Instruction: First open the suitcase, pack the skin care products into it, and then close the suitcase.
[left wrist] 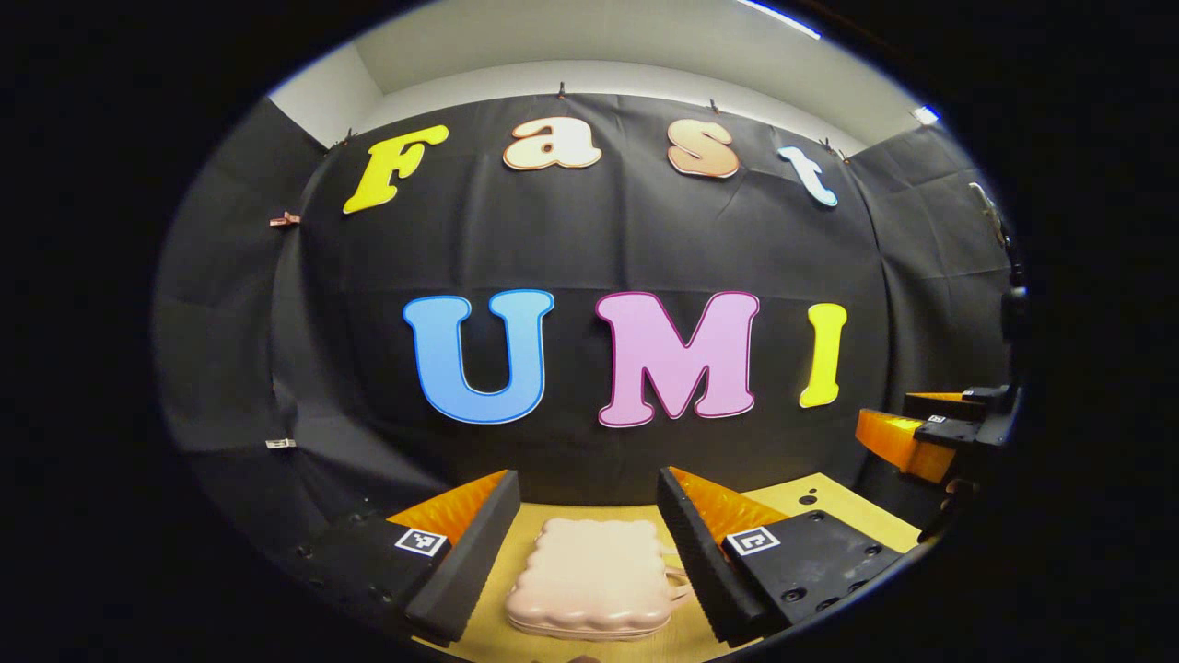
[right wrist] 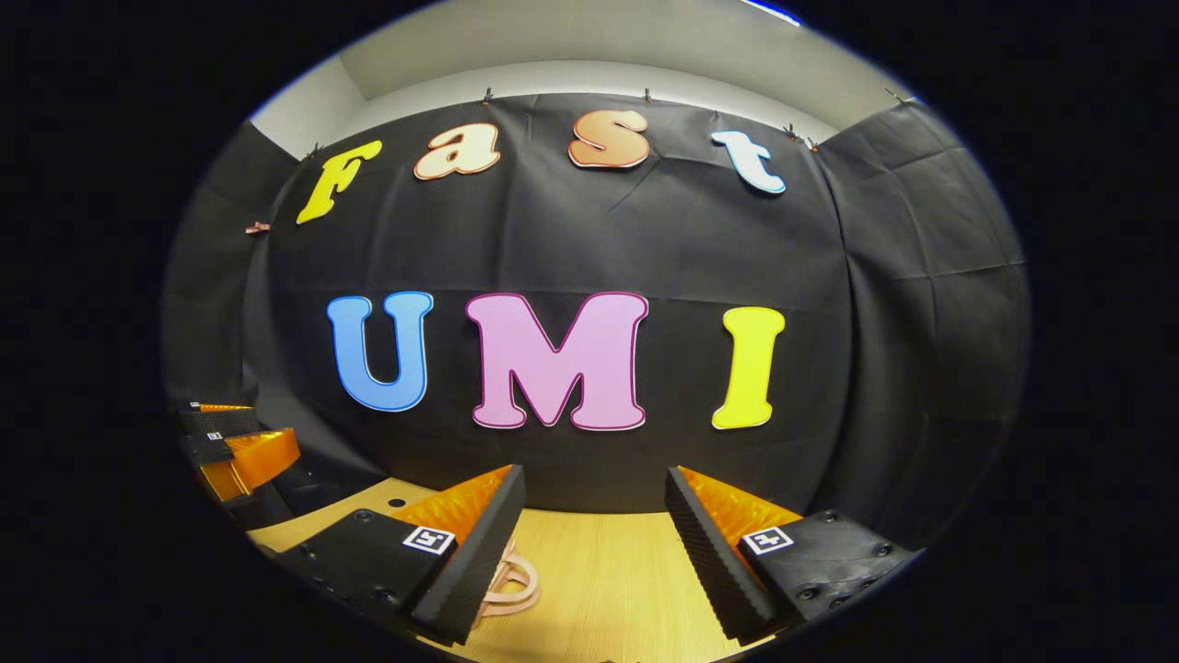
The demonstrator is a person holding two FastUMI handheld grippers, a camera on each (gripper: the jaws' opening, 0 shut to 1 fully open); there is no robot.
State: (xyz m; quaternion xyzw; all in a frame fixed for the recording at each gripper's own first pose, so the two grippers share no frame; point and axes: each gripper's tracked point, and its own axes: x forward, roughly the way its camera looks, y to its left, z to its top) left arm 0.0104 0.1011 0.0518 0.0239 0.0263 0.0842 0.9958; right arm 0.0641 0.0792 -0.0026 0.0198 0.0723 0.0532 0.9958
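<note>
From my left gripper (left wrist: 587, 525) the suitcase (left wrist: 589, 580) lay dead ahead at six o'clock in the left gripper view, flat and closed on the wooden table (left wrist: 847, 506), framed between my two fingers but not touched by them. Its long axis appeared to run across the gripper's line, side to side, with the handle (left wrist: 680, 582) sticking out toward three o'clock. The left gripper's jaws stood wide apart and held nothing.

In the right gripper view only that handle (right wrist: 511, 578) peeked out beside the finger at about seven o'clock, so I judged the left hand nearer and better lined up for opening the case. The right gripper (right wrist: 594, 529) was likewise spread wide and empty, hovering over bare table. I could not spot any skin care products, nor tell where the case's seam or zip began.
</note>
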